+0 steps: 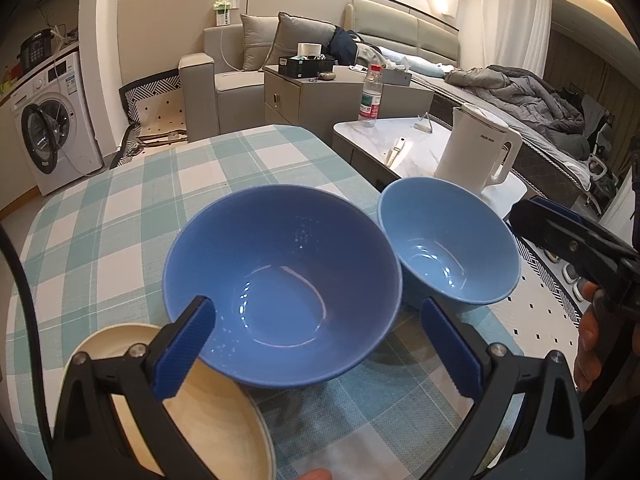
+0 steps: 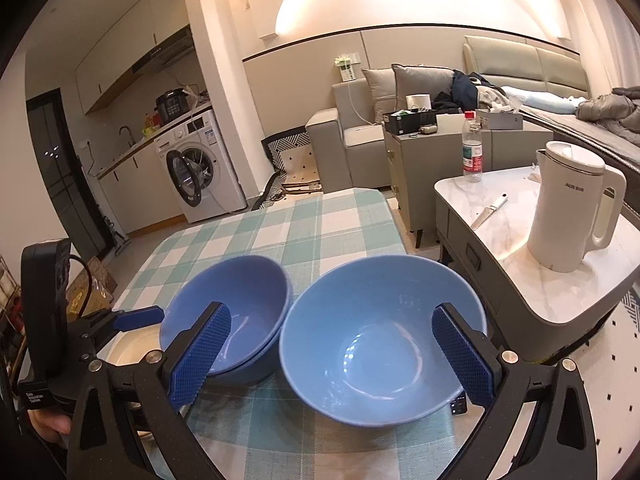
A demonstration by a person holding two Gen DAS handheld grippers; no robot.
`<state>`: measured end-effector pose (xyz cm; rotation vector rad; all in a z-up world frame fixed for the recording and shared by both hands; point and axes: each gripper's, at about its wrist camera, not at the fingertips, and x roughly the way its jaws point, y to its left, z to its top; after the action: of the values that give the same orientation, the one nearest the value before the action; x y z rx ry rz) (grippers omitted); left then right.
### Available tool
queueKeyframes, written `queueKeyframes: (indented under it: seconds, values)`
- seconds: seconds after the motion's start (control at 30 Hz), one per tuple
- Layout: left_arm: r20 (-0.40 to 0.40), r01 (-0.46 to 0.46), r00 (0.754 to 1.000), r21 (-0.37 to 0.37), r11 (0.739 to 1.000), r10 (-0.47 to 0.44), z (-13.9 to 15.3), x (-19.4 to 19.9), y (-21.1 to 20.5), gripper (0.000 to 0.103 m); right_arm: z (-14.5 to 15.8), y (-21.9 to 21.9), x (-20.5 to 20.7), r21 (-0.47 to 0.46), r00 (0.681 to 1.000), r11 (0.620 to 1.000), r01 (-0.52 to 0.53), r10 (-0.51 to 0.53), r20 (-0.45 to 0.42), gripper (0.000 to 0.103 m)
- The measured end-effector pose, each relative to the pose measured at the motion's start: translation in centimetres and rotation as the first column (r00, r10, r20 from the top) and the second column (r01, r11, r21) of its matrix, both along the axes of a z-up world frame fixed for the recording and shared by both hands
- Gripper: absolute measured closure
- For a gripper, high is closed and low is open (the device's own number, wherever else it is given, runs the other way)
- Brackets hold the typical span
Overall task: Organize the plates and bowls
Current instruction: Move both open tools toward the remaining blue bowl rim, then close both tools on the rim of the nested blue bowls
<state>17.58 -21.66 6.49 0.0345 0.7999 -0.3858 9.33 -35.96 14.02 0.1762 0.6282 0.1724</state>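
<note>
My left gripper [image 1: 320, 344] and right gripper [image 2: 332, 356] both stand wide open, gripping nothing. Landmark: the deep dark-blue bowl [image 1: 280, 284] on the checked tablecloth [image 1: 120, 220]. The cream plate [image 1: 216, 412] lies nearest, touching its near-left side; the glossy light-blue bowl [image 1: 448, 244] sits just right, near the table edge. Risk: a nudge there could tip it off. Both bowls are upright, mouths up; being round, they have no long axis.

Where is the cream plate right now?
The round cream plate lies on the checked tablecloth at the bottom left of the left wrist view, under the open left gripper, with the darker blue bowl just beside it on the right.
</note>
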Motion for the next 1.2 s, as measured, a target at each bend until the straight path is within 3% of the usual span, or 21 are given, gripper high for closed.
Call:
queueKeyframes:
  seconds: [0.33, 0.87, 1.07, 1.2]
  values:
    - [-0.011, 0.042, 0.999, -0.029, 0.999, -0.043, 0.1, -0.6, -1.8, 0.000, 0.3, -3.9, -0.9, 0.048, 0.996, 0.995, 0.087, -0.087, 0.006, 0.001]
    - [0.017, 0.165, 0.986, -0.050, 0.985, -0.165, 0.6, -2.0, -5.4, 0.002, -0.7, -5.3, -0.3, 0.066, 0.993, 0.991, 0.120, -0.119, -0.020, 0.001]
    - [-0.010, 0.173, 0.985, -0.068, 0.983, -0.174, 0.3, -1.9, -6.3, 0.016, -0.9, -5.9, -0.2, 0.071, 0.990, 0.988, 0.141, -0.139, -0.030, 0.001]
    - [-0.019, 0.192, 0.981, -0.079, 0.978, -0.194, 0.2, -2.1, -6.9, 0.032, -1.1, -6.2, -0.2, 0.076, 0.989, 0.987, 0.144, -0.142, -0.029, 0.001]
